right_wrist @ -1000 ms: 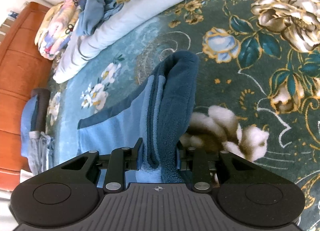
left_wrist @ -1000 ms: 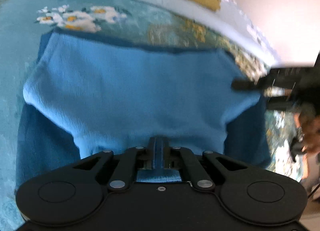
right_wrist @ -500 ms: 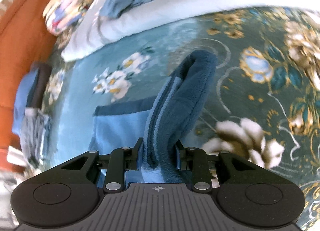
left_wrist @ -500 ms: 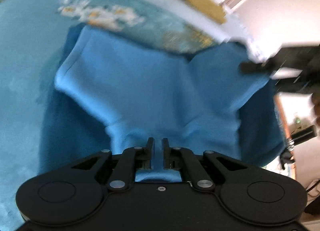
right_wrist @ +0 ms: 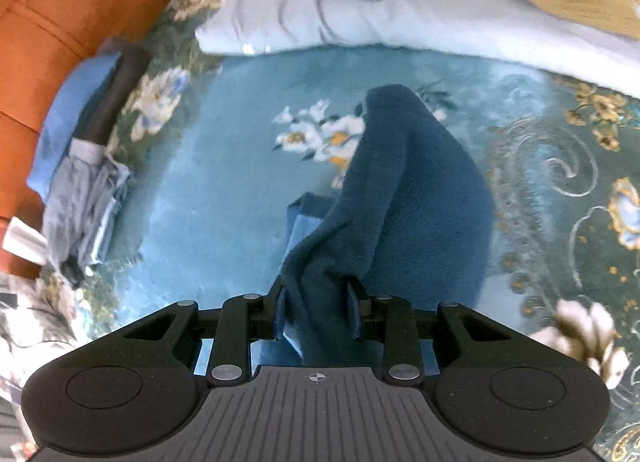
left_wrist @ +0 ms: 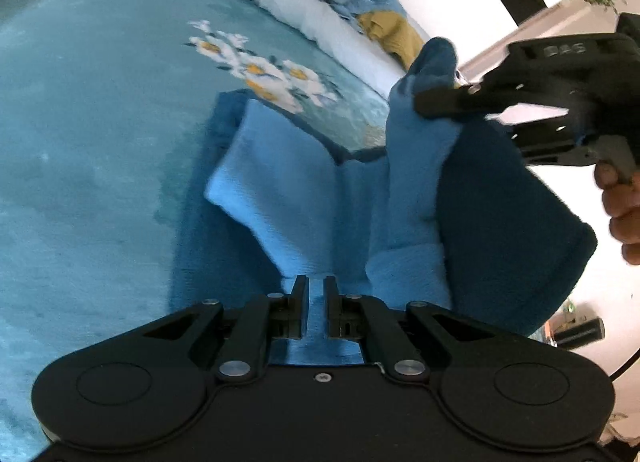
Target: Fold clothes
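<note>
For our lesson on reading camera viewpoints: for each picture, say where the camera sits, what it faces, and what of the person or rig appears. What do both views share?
Left wrist view: on the left gripper, shut on the two-tone blue fleece garment, facing the teal floral bedspread; the right gripper and the person's hand show.
Right wrist view: on the right gripper, clamped on bunched fleece, looking down at the bed toward the orange headboard.
Shared: garment, bedspread, pale blue quilt, mustard cloth.
</note>
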Tool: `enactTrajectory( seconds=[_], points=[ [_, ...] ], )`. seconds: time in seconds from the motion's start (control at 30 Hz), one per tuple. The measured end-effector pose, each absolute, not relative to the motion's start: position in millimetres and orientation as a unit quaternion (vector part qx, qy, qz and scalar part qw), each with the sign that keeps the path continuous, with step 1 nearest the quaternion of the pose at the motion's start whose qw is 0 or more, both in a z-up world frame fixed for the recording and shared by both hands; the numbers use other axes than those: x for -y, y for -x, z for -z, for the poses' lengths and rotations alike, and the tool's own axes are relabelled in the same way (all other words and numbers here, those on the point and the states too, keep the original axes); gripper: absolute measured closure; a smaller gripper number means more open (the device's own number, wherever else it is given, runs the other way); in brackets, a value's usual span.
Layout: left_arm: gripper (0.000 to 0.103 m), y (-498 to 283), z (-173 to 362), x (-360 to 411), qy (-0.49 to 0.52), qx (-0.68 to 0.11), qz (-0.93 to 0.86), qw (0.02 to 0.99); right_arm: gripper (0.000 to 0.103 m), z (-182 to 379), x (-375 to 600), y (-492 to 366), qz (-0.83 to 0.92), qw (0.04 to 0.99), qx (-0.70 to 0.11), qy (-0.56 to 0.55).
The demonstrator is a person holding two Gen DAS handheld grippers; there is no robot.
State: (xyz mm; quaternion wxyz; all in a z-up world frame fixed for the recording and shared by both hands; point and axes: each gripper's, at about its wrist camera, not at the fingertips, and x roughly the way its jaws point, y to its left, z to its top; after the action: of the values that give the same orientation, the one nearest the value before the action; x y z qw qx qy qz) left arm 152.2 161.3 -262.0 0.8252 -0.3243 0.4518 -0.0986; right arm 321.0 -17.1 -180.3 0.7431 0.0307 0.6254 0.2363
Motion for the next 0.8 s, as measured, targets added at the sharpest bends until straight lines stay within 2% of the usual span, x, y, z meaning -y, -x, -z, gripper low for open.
enactTrajectory(
  seconds=[0.27, 0.37, 0.4, 0.47, 0.5, 0.53, 0.6, 0.7, 0.8],
  points=[
    [0.098, -137.3, 272.2, -189.8, 0.34, -0.453, 0.078, 0.82, 0.073, 221.2, -7.5, -320.1, -0.192, 0.728, -0.658, -0.015],
    [0.096, -132.4, 271.2, -200.2, 0.361, -0.445, 0.066, 0.817, 0.066, 223.5, -8.6, -319.6, -0.193, 0.728, -0.658, -0.017],
    [0.092, -130.5, 268.8, -203.7, 0.366, -0.441, 0.062, 0.817, 0.061, 223.6, -8.7, -319.5, -0.196, 0.727, -0.658, -0.02],
    [0.083, -130.8, 263.7, -210.0, 0.38, -0.431, 0.056, 0.817, 0.044, 223.9, -12.8, -319.8, -0.217, 0.719, -0.66, -0.017],
    [0.078, -129.4, 258.9, -213.7, 0.388, -0.424, 0.053, 0.817, 0.04, 223.8, -16.1, -319.8, -0.224, 0.715, -0.662, -0.015],
    [0.075, -129.4, 254.1, -216.5, 0.393, -0.418, 0.05, 0.817, 0.04, 222.1, -18.3, -318.9, -0.228, 0.715, -0.661, -0.015],
    [0.064, -130.4, 244.5, -220.9, 0.402, -0.409, 0.046, 0.818, 0.04, 212.5, -17.7, -319.5, -0.246, 0.715, -0.653, -0.033],
    [0.058, -133.4, 232.6, -219.6, 0.416, -0.402, 0.05, 0.814, 0.042, 187.9, -6.8, -325.8, -0.275, 0.726, -0.628, -0.055],
    [0.055, -139.9, 223.9, -210.1, 0.427, -0.403, 0.062, 0.808, 0.04, 165.4, 13.2, -337.2, -0.291, 0.75, -0.593, -0.024]
  ],
)
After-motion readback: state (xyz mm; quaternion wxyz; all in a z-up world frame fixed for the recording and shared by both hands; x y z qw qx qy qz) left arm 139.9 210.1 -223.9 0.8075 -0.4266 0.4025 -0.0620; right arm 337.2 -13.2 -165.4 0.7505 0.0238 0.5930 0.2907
